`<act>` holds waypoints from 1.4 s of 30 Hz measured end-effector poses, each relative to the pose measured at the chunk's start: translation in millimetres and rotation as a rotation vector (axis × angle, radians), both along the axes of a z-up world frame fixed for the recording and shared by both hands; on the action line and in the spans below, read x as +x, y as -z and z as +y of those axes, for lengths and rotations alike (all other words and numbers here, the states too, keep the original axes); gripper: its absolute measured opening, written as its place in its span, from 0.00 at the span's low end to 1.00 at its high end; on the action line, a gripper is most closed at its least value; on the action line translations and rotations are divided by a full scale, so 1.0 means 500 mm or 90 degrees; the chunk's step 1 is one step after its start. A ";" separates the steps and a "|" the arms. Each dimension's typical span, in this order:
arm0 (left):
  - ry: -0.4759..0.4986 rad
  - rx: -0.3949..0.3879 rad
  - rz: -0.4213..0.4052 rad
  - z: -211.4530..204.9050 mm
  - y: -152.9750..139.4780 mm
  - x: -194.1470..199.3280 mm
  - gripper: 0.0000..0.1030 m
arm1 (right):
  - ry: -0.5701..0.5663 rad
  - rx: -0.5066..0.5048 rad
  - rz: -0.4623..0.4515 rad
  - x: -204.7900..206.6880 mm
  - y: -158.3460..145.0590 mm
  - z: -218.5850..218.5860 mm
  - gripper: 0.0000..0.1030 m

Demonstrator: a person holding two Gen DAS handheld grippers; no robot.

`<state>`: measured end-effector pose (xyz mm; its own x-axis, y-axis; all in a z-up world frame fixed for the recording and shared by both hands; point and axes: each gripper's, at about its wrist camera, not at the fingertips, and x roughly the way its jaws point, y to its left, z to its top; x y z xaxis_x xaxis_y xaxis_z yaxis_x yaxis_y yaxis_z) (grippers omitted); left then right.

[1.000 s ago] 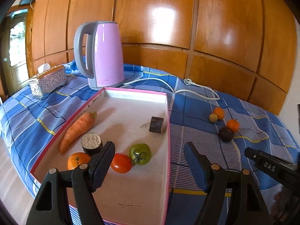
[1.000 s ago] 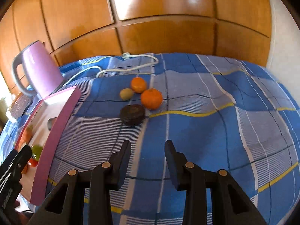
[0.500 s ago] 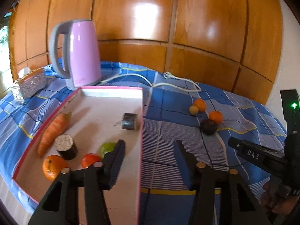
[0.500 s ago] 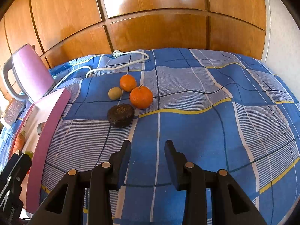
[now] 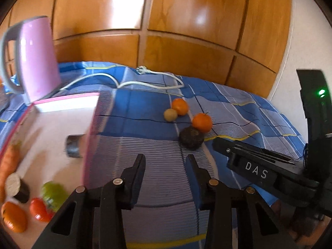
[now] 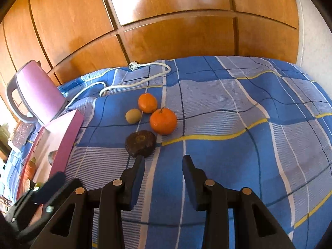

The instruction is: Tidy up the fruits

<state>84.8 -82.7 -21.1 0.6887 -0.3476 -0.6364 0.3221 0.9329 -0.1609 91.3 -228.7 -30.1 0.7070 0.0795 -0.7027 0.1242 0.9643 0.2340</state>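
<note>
While fruits (image 6: 163, 121) cluster, kettle (image 6: 39, 92), cord (image 6: 132, 83) behind

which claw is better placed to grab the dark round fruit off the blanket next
Right, likely. The right claw is open, with the dark fruit just beyond its left finger tip. The left claw, also open, sits farther from the fruit, near the pink tray.

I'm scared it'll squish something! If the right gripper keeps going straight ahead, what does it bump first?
Probably the dark round fruit, just past the left fingertip of the open right gripper. The bigger orange sits behind it. Depth is hard to judge.
</note>
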 end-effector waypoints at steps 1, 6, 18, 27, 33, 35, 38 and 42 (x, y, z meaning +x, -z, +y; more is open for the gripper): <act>0.006 -0.001 0.007 -0.008 0.003 0.009 0.39 | -0.003 0.001 0.000 0.004 -0.001 -0.001 0.37; 0.028 -0.011 0.036 -0.039 0.019 0.048 0.40 | -0.005 0.017 -0.003 0.035 -0.004 -0.019 0.37; 0.013 -0.041 0.095 -0.072 0.039 0.130 0.48 | -0.010 0.008 0.003 0.097 0.007 -0.019 0.37; 0.018 -0.056 0.121 -0.085 0.053 0.166 0.55 | 0.001 0.028 0.009 0.133 0.020 -0.032 0.36; 0.052 -0.087 0.125 -0.092 0.057 0.169 0.32 | -0.026 0.053 0.018 0.144 0.029 -0.034 0.39; 0.049 -0.082 0.118 -0.094 0.054 0.163 0.32 | -0.032 0.061 0.020 0.144 0.032 -0.036 0.37; 0.033 -0.091 0.115 -0.083 0.053 0.153 0.31 | -0.036 0.055 0.017 0.140 0.032 -0.033 0.35; 0.007 -0.106 0.114 -0.054 0.052 0.129 0.31 | -0.036 0.023 0.013 0.128 0.030 -0.022 0.34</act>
<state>149.2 -109.6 -47.1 0.5655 -0.4653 -0.6810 0.2850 0.8850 -0.3681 155.4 -239.6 -45.3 0.6863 0.1442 -0.7129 0.0754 0.9608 0.2669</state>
